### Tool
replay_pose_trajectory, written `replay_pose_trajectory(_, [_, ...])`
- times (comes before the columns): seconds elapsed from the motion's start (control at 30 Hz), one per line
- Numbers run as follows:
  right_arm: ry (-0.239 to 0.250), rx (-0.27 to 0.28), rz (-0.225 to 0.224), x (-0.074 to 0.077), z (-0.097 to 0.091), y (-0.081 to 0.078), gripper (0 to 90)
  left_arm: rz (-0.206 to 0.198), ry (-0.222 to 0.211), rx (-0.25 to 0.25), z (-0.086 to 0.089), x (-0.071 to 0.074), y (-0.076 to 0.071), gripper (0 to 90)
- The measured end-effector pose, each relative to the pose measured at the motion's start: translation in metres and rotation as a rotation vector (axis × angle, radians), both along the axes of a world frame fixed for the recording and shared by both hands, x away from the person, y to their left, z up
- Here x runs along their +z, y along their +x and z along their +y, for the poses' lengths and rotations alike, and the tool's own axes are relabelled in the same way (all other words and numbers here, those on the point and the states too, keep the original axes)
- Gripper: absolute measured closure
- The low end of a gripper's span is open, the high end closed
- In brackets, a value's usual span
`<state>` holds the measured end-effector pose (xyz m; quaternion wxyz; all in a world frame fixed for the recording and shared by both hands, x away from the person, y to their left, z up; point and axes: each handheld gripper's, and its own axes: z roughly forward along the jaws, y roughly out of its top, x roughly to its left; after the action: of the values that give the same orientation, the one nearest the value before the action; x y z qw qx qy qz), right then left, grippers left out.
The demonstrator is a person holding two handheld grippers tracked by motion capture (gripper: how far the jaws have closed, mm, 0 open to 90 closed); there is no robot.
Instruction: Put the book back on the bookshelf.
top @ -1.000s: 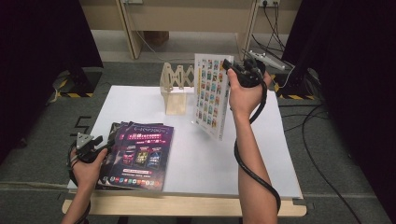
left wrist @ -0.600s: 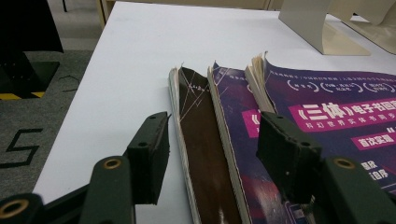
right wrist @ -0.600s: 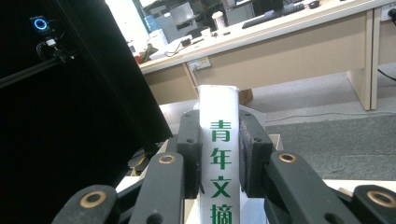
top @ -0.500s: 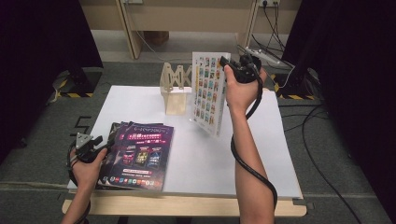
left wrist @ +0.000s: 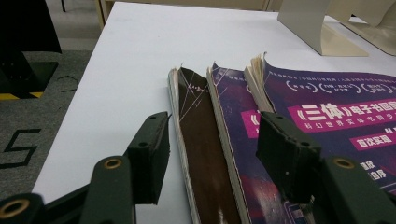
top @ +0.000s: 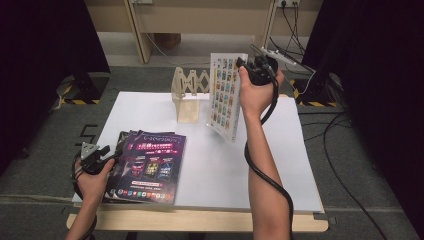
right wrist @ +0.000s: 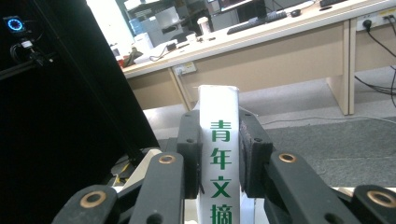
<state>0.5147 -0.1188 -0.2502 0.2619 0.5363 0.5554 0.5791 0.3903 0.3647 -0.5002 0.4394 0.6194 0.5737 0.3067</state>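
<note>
Since the earlier frame the right claw (top: 246, 70) has carried the magazine (top: 226, 95) slightly leftward, toward the wooden rack (top: 187, 95). It clamps the magazine's spine, holding it upright above the table (top: 280, 165). The left claw (left wrist: 212, 144) rests wide open around the fanned booklets (top: 150, 165) at the table's near left.
</note>
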Motion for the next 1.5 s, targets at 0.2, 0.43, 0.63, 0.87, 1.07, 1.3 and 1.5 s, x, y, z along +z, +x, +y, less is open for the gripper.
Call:
replay_pose_trajectory(0.2, [-0.019,-0.025,-0.003,0.0012,-0.0024,-0.0007,74.5,0.001,0.006,-0.002,-0.0001,0.0001,0.0000,43.8])
replay_pose_trajectory(0.43, [-0.040,-0.030,0.000,0.0024,-0.0009,0.0013,74.5,0.001,-0.002,-0.003,0.0003,0.0000,0.0002,43.8])
replay_pose_trajectory(0.63, [-0.040,-0.050,-0.004,0.0024,-0.0037,0.0026,74.5,0.001,0.004,-0.003,0.0000,0.0001,0.0000,43.9])
replay_pose_trajectory(0.87, [-0.044,-0.059,-0.007,0.0027,-0.0061,-0.0001,74.5,0.001,0.000,-0.001,0.0002,0.0000,0.0001,43.8])
replay_pose_trajectory(1.07, [-0.055,-0.056,-0.021,0.0067,-0.0001,0.0002,74.5,0.000,-0.006,-0.002,0.0008,-0.0002,0.0003,43.7])
replay_pose_trajectory(1.3, [-0.025,-0.083,-0.040,0.0097,0.0000,0.0024,74.5,0.001,-0.009,-0.001,0.0007,-0.0002,0.0002,43.7])
replay_pose_trajectory(1.5, [-0.011,-0.075,-0.052,0.0087,0.0014,0.0052,74.5,0.007,-0.010,0.003,0.0012,0.0000,0.0005,43.7])
